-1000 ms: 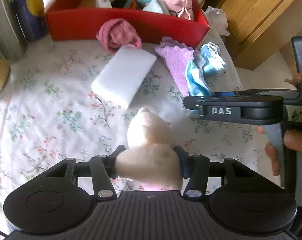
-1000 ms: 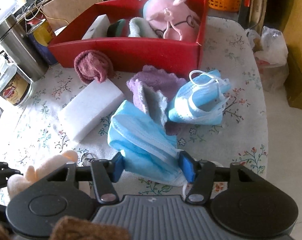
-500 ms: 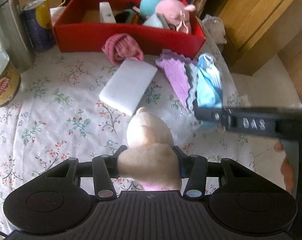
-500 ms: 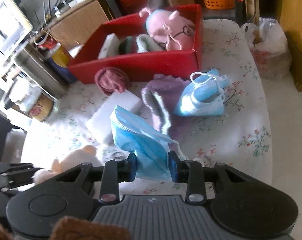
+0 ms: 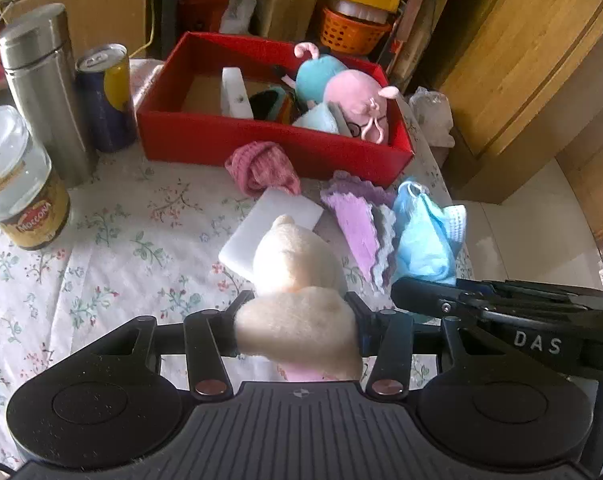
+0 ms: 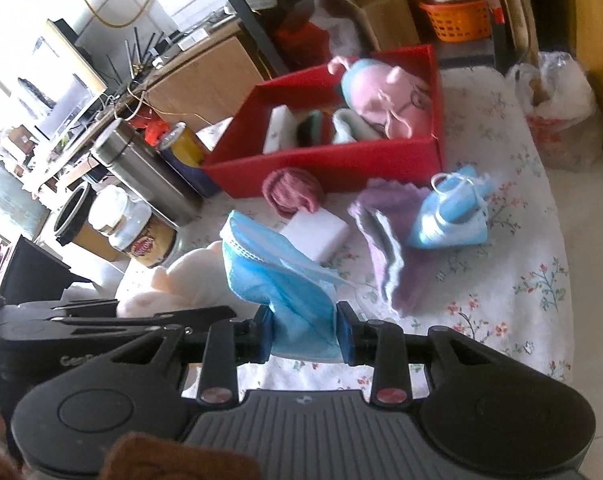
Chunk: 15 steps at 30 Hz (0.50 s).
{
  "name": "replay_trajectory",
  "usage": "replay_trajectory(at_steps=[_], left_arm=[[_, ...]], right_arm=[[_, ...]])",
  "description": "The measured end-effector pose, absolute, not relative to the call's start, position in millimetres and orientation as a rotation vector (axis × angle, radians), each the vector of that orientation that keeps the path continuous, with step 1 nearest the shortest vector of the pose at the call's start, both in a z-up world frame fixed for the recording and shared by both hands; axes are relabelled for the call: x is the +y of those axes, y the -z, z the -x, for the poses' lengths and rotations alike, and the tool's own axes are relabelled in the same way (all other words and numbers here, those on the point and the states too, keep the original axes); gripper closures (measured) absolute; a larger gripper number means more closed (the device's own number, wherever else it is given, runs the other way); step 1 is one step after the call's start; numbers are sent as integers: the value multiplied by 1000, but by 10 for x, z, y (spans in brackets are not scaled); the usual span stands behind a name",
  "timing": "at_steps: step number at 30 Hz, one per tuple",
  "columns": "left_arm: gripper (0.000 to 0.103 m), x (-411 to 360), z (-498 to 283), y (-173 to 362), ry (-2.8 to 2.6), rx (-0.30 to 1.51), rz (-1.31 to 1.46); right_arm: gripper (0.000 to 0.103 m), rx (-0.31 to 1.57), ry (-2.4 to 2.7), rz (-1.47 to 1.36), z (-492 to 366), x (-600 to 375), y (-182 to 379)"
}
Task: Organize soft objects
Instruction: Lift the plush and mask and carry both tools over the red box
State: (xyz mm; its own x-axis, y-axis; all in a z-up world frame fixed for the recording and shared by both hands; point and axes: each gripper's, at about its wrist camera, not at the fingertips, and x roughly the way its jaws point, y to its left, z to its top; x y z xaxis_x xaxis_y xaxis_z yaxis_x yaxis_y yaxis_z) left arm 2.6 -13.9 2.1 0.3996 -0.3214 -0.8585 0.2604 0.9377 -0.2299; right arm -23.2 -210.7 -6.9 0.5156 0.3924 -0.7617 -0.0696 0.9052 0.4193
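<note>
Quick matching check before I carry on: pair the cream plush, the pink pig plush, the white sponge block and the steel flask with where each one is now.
Things:
1. cream plush
2. pink pig plush
3. white sponge block
4. steel flask

Places:
A. flat on the tablecloth
B. inside the red box
C. clamped in the left tool
D. upright beside the can

Pairs: 1-C, 2-B, 3-A, 4-D

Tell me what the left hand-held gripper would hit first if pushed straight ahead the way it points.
Probably the white sponge block lying just beyond the cream plush toy that the left hand-held gripper grips; past it sits the pink knit roll. Height above the table is unclear.
</note>
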Motion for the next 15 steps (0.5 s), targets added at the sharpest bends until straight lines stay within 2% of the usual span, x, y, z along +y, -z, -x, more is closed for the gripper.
replay_trajectory(at_steps=[15], left_arm=[[54, -255, -190, -495, 317, 900, 63]], right_arm=[[99, 810, -272, -345, 185, -2112, -385]])
